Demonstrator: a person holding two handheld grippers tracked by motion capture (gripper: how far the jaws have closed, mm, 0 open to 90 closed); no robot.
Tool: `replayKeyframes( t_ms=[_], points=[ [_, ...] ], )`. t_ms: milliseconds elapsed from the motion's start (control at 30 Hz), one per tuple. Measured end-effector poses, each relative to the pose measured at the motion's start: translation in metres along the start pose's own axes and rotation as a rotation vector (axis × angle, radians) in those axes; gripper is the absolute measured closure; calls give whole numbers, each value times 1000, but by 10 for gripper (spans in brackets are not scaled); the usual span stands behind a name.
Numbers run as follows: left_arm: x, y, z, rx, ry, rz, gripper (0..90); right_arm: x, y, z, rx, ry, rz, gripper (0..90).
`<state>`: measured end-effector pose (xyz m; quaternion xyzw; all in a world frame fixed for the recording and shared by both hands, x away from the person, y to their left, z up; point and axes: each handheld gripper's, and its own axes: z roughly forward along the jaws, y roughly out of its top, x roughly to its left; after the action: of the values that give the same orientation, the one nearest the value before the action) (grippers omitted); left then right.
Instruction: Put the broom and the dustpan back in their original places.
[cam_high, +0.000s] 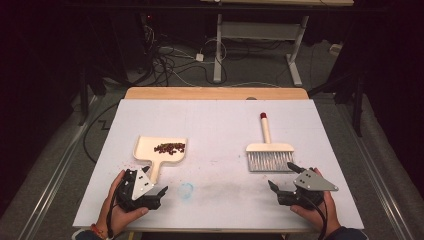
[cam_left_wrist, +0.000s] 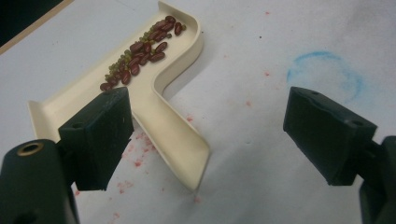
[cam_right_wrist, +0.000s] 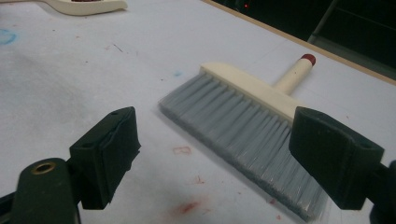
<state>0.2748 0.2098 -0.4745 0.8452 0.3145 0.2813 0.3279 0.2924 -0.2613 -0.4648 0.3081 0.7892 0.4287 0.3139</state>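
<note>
A cream dustpan (cam_high: 150, 148) lies left of centre on the white table, with a pile of dark red beans (cam_high: 169, 147) and small green ones in it. Its handle (cam_left_wrist: 179, 142) points toward my left gripper (cam_high: 154, 181), which is open just short of the handle's end, with the handle near its left jaw. A hand brush (cam_high: 269, 152) with grey bristles (cam_right_wrist: 243, 135) and a cream, red-tipped handle (cam_right_wrist: 294, 74) lies to the right. My right gripper (cam_high: 284, 176) is open just in front of the bristles, holding nothing.
A white sheet (cam_high: 220, 125) covers the table; a wooden edge (cam_high: 215, 93) shows at the back. A faint blue ring (cam_left_wrist: 327, 70) marks the sheet between the grippers, and red smudges (cam_right_wrist: 187, 207) are scattered about. A desk frame (cam_high: 260, 45) and cables lie on the floor beyond.
</note>
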Motion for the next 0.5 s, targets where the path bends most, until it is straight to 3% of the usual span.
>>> replayKeyframes(
  t_ms=[500],
  points=[
    [0, 4, 1, -11, 4, 4, 155, 0, 1, 0, 1, -6, -4, 160]
  ],
)
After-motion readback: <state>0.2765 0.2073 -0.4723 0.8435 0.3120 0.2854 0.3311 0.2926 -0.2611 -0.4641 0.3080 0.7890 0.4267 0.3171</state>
